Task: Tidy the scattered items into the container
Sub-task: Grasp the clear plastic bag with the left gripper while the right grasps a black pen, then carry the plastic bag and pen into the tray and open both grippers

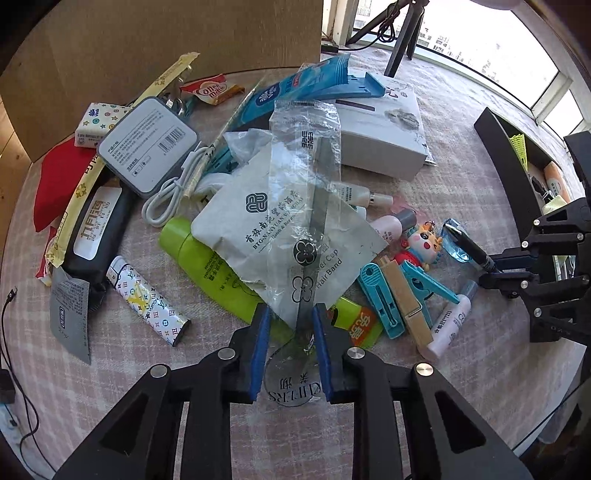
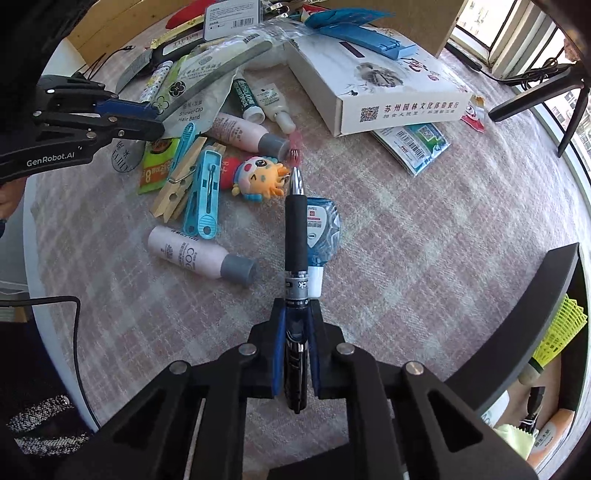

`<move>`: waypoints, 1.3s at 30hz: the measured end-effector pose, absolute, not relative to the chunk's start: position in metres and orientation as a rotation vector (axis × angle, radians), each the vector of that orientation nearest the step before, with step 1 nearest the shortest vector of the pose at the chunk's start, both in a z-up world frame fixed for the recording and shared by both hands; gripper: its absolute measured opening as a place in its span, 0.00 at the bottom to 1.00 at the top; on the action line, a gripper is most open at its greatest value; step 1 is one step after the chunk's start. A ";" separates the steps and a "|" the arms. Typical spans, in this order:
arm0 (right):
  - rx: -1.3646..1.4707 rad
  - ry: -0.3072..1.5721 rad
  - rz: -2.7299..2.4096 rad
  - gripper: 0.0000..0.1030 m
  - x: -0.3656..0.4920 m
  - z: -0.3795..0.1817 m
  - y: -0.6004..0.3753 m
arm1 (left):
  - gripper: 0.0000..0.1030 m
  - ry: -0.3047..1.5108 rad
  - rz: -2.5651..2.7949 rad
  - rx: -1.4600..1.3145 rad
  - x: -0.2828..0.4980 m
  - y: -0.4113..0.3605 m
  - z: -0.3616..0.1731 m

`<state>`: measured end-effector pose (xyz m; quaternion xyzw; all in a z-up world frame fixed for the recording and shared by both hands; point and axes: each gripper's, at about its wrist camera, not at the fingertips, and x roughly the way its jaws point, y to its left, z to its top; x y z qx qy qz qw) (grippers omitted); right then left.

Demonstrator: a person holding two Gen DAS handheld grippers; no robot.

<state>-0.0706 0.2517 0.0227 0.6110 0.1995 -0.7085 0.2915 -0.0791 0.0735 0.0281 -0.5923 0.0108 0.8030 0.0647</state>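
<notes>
My left gripper [image 1: 290,314] is shut on a clear plastic sleeve holding a grey nail file [image 1: 314,206], lifted over the pile; it also shows in the right wrist view [image 2: 236,62]. My right gripper [image 2: 297,306] is shut on a black pen [image 2: 295,229] that points forward over the cloth; the pen also shows in the left wrist view [image 1: 467,243]. The dark container [image 2: 517,314] stands at the right, with a yellow shuttlecock [image 2: 557,332] and other items inside. Scattered items cover the table, among them a white hotel pouch [image 1: 258,229] and a green tube [image 1: 207,266].
A white box [image 2: 388,81], pink bottles [image 2: 192,254], clothespins [image 2: 199,188], a doll keychain [image 2: 258,173], a blue dispenser [image 2: 321,225], a charger with cable [image 1: 147,144] and a patterned lighter [image 1: 147,302] lie about. A cardboard box [image 1: 166,37] stands behind. A tripod [image 1: 402,33] stands by the window.
</notes>
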 end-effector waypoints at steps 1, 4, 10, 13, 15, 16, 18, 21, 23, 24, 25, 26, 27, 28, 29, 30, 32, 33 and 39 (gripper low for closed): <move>1.637 0.509 -1.886 0.11 -0.070 0.023 0.255 | 0.10 0.011 2.421 -1.790 -0.077 0.071 0.028; 1.655 0.430 -1.892 0.11 -0.065 0.027 0.265 | 0.07 -0.054 2.429 -1.782 -0.070 0.058 0.031; 1.680 0.239 -1.919 0.11 -0.061 0.035 0.284 | 0.04 -0.160 2.456 -1.741 -0.053 0.043 0.047; 1.676 0.147 -1.936 0.11 -0.060 0.040 0.292 | 0.04 -0.184 2.474 -1.720 -0.047 0.037 0.055; 1.671 0.109 -1.954 0.11 -0.058 0.045 0.296 | 0.04 -0.191 2.481 -1.708 -0.043 0.036 0.059; 1.671 0.089 -1.959 0.11 -0.056 0.048 0.302 | 0.04 -0.198 2.484 -1.701 -0.042 0.036 0.063; 1.667 0.047 -1.974 0.11 -0.054 0.052 0.309 | 0.04 -0.204 2.477 -1.685 -0.042 0.035 0.070; 1.653 -0.010 -2.016 0.11 -0.058 0.060 0.321 | 0.03 -0.196 2.472 -1.658 -0.045 0.045 0.078; 1.641 -0.068 -2.055 0.11 -0.056 0.068 0.333 | 0.04 -0.200 2.465 -1.629 -0.048 0.053 0.085; 1.633 -0.097 -2.075 0.11 -0.054 0.072 0.340 | 0.04 -0.200 2.455 -1.613 -0.050 0.059 0.088; 1.625 -0.128 -2.102 0.11 -0.050 0.076 0.348 | 0.04 -0.195 2.445 -1.596 -0.051 0.066 0.091; 1.620 -0.156 -2.130 0.11 -0.048 0.081 0.356 | 0.04 -0.188 2.435 -1.582 -0.052 0.072 0.095; 1.615 -0.184 -2.159 0.11 -0.047 0.085 0.366 | 0.04 -0.178 2.423 -1.571 -0.053 0.079 0.098; 1.607 -0.217 -2.189 0.11 -0.047 0.088 0.373 | 0.04 -0.162 2.407 -1.559 -0.056 0.089 0.101; 1.601 -0.251 -2.216 0.11 -0.046 0.092 0.381 | 0.04 -0.148 2.388 -1.547 -0.058 0.099 0.103; 1.596 -0.284 -2.241 0.11 -0.046 0.095 0.390 | 0.04 -0.138 2.371 -1.535 -0.061 0.109 0.105; 1.584 -0.342 -2.300 0.11 -0.043 0.102 0.408 | 0.04 -0.113 2.331 -1.503 -0.065 0.133 0.110; 1.578 -0.368 -2.331 0.11 -0.039 0.105 0.420 | 0.04 -0.098 2.313 -1.482 -0.066 0.146 0.114; 1.600 -0.525 -2.509 0.11 -0.013 0.113 0.503 | 0.04 -0.057 2.180 -1.390 -0.072 0.222 0.129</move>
